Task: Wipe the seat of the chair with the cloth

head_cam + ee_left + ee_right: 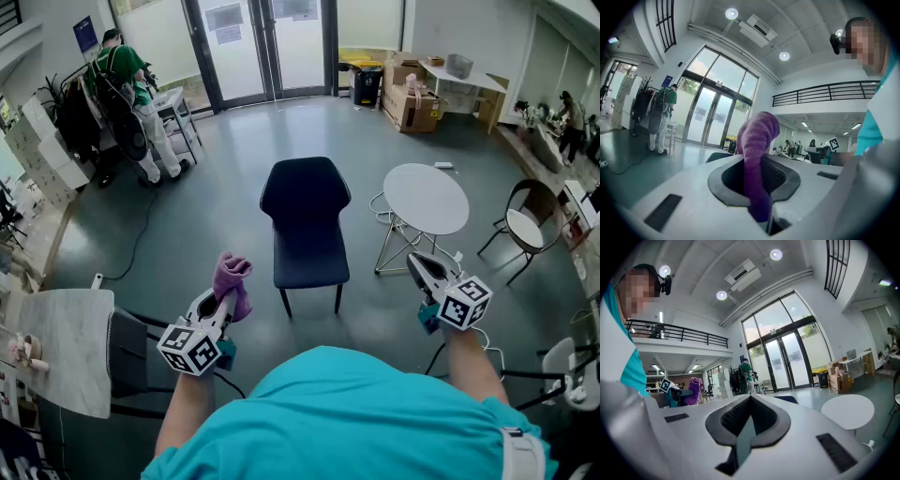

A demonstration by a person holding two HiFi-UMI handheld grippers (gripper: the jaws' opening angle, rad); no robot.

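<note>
Head view: the dark blue padded chair (305, 220) stands ahead, well apart from both grippers. The fluffy purple cloth (232, 278) sticks up from the left gripper (223, 300). It looks bunched, so it could slip or smear unevenly when pressed on the seat.

Left gripper view: the jaws are clamped on the cloth.

Right gripper view: the right gripper (749, 420) has its jaws together and holds nothing.

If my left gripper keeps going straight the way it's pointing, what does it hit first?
Likely the dark chair, just ahead. But the left gripper, shut on the purple cloth, tilts upward, so it might pass above the seat; depth is unclear.
</note>
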